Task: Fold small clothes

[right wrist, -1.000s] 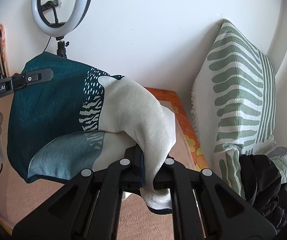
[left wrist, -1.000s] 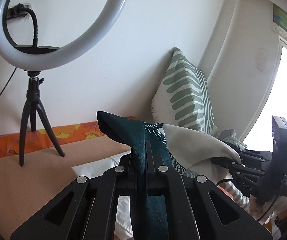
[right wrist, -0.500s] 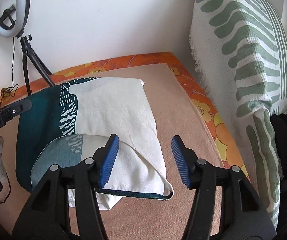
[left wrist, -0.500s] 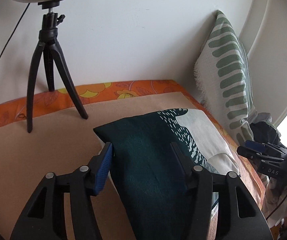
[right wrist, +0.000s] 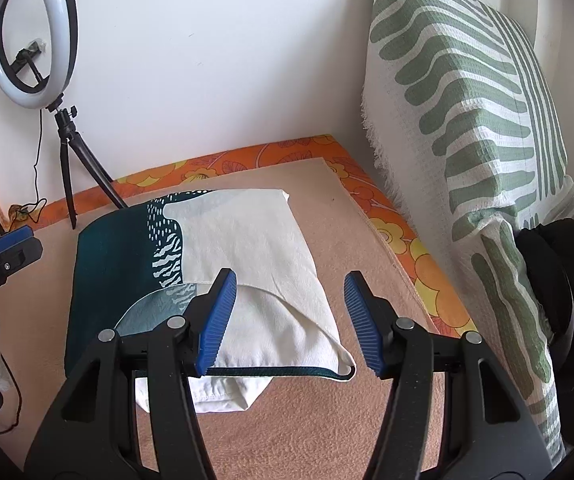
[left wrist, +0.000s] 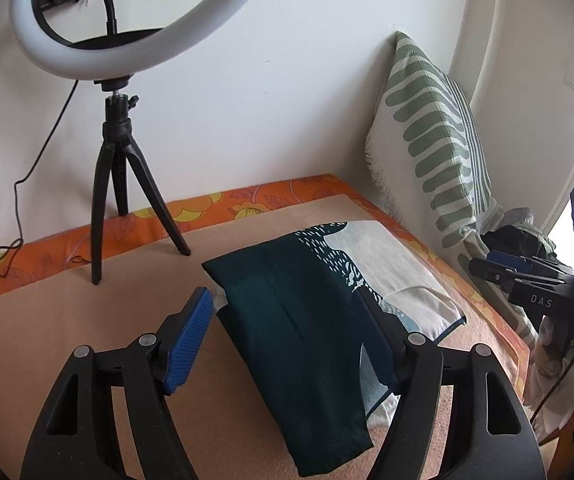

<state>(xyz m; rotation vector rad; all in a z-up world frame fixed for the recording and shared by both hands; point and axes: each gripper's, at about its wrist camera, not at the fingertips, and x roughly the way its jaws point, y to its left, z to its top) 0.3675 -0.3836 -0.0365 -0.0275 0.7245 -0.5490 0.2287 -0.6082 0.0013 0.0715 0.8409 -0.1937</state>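
- Garment (left wrist: 295, 320): we find it folded on the tan mat (left wrist: 67, 320) that covers the bed, dark teal at one end, cream at the other, with a white layer showing under its near edge.
- Left gripper (left wrist: 287, 344): we note its jaws have just been opening; they stand released, with the teal end lying between them but not pressed.
- Right gripper (right wrist: 291, 320): jaws apart, hanging over the cream near corner (right wrist: 339, 368), holding nothing.
- Handling: we judge the cloth light, soft and limp, likely to sag or unfold if lifted at one point.
- Hold: we suggest pinching the corners or hemmed edge, both layers together.
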